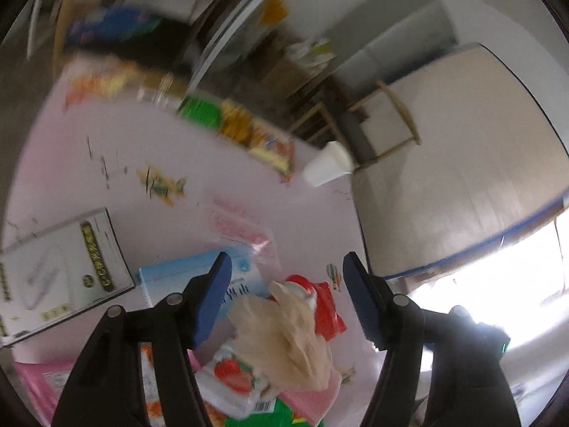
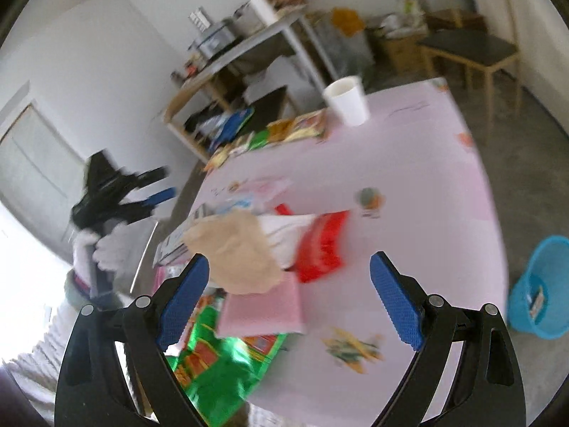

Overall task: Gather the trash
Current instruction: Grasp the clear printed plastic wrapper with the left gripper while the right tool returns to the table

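Trash lies heaped on the near part of a pink table [image 2: 419, 178]: a crumpled beige paper [image 2: 238, 252], a red wrapper [image 2: 322, 245], a pink pad [image 2: 263, 309] and a green packet [image 2: 220, 356]. My right gripper [image 2: 288, 259] hovers above the heap, jaws wide and empty. My left gripper [image 2: 165, 183] is off the table's left edge in a white-gloved hand [image 2: 110, 245], also open with nothing in it. In the left wrist view the left gripper [image 1: 287, 259] looks down on the beige paper [image 1: 281, 338], the red wrapper [image 1: 327, 306] and a strawberry packet [image 1: 234, 373].
A white paper cup [image 2: 346, 99] and several snack packets [image 2: 295, 128] sit at the table's far edge. A blue basket [image 2: 540, 288] stands on the floor to the right. A white box [image 1: 60, 277] and a light blue box [image 1: 170, 281] lie on the table. Chairs and a cluttered desk stand behind.
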The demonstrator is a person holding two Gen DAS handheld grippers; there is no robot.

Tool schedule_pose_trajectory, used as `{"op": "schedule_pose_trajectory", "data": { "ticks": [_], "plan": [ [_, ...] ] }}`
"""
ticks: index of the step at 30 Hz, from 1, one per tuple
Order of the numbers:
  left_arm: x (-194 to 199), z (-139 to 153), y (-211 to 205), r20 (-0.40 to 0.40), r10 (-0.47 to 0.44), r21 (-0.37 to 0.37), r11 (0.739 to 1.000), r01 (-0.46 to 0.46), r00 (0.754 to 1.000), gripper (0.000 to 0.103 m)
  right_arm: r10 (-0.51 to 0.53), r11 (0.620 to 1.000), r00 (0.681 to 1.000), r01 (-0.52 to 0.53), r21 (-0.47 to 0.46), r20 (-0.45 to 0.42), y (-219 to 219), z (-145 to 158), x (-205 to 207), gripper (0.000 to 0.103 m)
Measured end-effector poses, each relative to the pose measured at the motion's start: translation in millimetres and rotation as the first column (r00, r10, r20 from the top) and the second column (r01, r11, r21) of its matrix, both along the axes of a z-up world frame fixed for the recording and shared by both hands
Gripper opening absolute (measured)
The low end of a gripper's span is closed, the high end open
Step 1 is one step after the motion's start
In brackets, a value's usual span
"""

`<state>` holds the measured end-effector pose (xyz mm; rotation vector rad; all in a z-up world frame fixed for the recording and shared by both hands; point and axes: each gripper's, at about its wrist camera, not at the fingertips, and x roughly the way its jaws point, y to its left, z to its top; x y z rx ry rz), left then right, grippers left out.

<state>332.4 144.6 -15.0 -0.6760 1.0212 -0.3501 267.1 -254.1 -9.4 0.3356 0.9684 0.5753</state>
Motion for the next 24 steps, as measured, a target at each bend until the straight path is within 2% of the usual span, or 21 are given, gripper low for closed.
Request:
{"op": "schedule_pose_trajectory", "data": {
  "ticks": [3, 7, 9, 14, 19, 21, 24],
  "plan": [
    [30, -29, 4, -0.120, 0.036, -0.028, 0.999, -0.040, 0.992, 0.063, 0.037, 0.999, 0.999, -0.037, -0.003, -0.023, 27, -5, 11, 0.088],
    [60, -56, 9, -0.231, 0.082, -0.037, 0.995, -0.093, 0.969, 0.063, 0.072, 0.997, 0.997, -0.072, -0.001, -0.040, 51, -10, 19, 0.088],
    [67, -65, 10, -0.273, 0.086, -0.027, 0.995, -0.097, 0.958, 0.063, 0.083, 0.997, 0.995, -0.083, 0.002, -0.049, 58, -13, 20, 0.088],
    [78, -83, 9, -0.319, 0.085, -0.024, 0.995, -0.098, 0.944, 0.061, 0.092, 0.996, 0.993, -0.092, 0.014, -0.074, 68, -20, 26, 0.088],
    [84, -89, 7, -0.316, 0.056, -0.047, 0.996, -0.075, 0.947, 0.044, 0.093, 0.996, 0.991, -0.092, 0.021, -0.093, 69, -25, 29, 0.088],
    [84, -91, 6, -0.310, 0.049, -0.043, 0.997, -0.065, 0.950, 0.030, 0.093, 0.996, 0.991, -0.092, 0.022, -0.098, 69, -27, 29, 0.088],
    [84, -93, 5, -0.299, 0.041, -0.042, 0.998, -0.057, 0.953, 0.016, 0.095, 0.995, 0.990, -0.093, 0.021, -0.101, 69, -27, 29, 0.088]
  ]
}}
